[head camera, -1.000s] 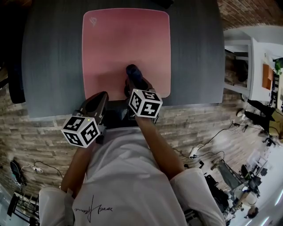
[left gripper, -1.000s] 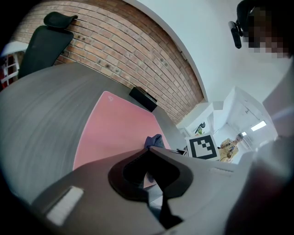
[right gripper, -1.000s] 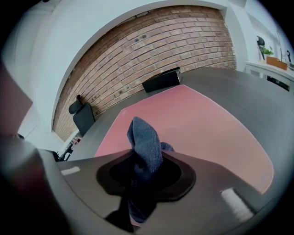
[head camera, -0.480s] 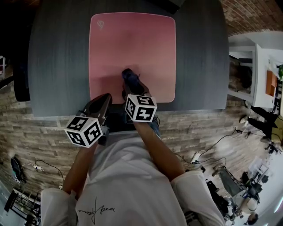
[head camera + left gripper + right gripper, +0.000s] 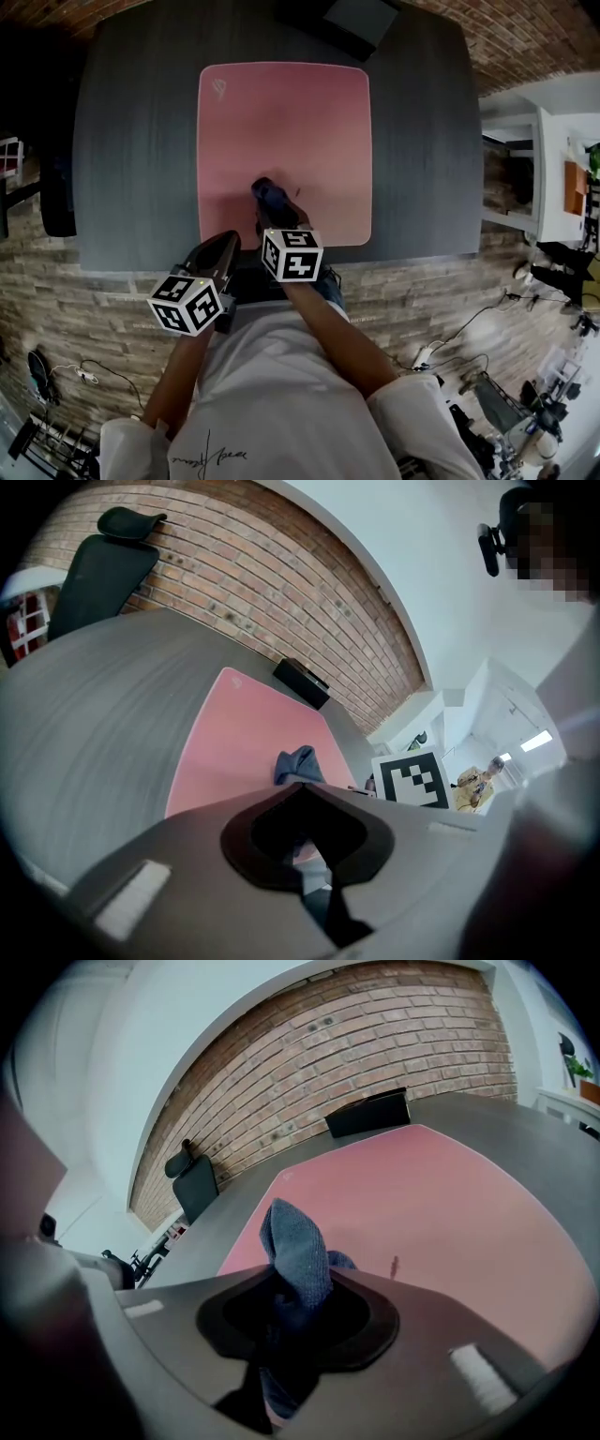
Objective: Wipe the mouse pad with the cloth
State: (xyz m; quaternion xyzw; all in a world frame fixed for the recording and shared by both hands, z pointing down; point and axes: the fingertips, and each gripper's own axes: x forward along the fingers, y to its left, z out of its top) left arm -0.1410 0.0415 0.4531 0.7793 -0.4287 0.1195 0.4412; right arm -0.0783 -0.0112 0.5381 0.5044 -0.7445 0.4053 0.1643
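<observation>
A pink mouse pad [image 5: 286, 141] lies on the dark grey desk [image 5: 131, 150]. My right gripper [image 5: 271, 208] is shut on a blue cloth [image 5: 267, 194], over the pad's near edge. In the right gripper view the cloth [image 5: 295, 1255] sticks up between the jaws, with the pad [image 5: 441, 1213] stretching ahead. My left gripper [image 5: 223, 246] hangs at the desk's front edge, left of the right one, jaws shut on nothing. From the left gripper view the pad [image 5: 244, 733] and the cloth [image 5: 295, 764] show ahead.
A black box [image 5: 347, 23] sits at the desk's far edge beyond the pad. A black office chair [image 5: 98, 564] stands at the left by the brick wall. White shelving [image 5: 534, 159] is on the right; cables run over the floor.
The right gripper with the cloth has drawn back a little toward the pad's near edge and to the left. The left gripper has stayed at the desk's front edge.
</observation>
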